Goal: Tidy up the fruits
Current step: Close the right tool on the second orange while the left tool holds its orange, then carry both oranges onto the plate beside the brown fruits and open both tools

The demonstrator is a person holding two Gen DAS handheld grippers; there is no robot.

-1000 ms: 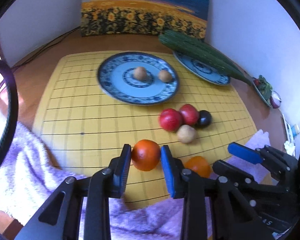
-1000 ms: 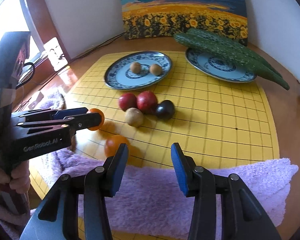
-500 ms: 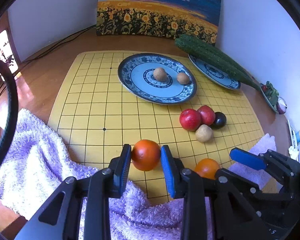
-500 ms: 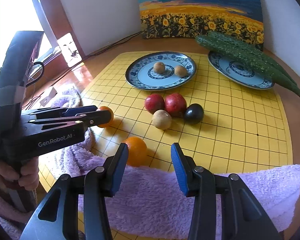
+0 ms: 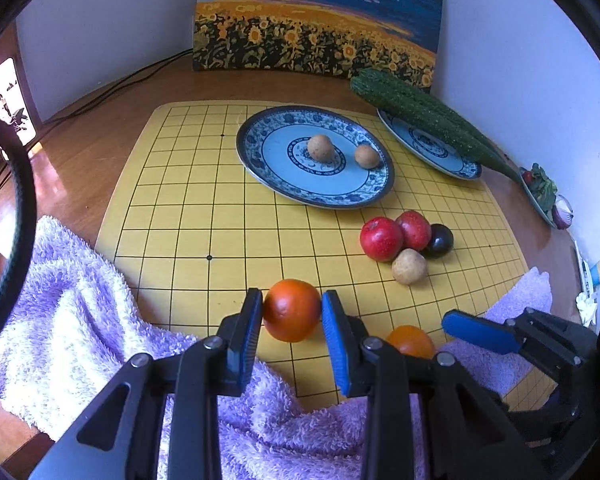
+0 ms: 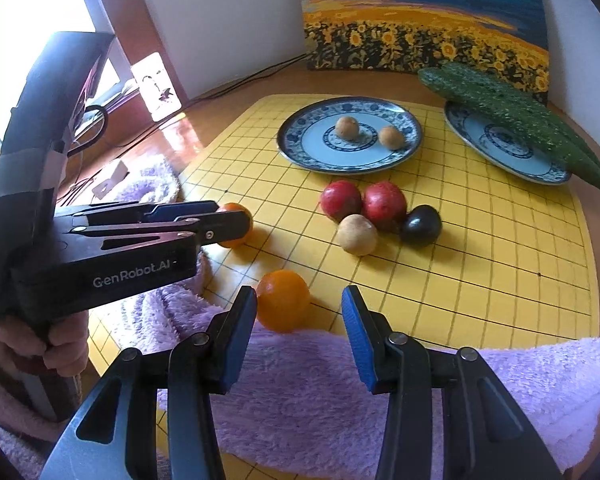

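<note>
Left wrist: left gripper clamps an orange over the yellow board's near edge. Far plate holds two tan fruits; right plate holds a gourd.

Right wrist: right gripper, jaws apart and empty, over the purple towel; second orange just beyond its left finger. Board's right half is bare.

two small fruits lie on the near plate; a gourd rests across the far plate.
</note>
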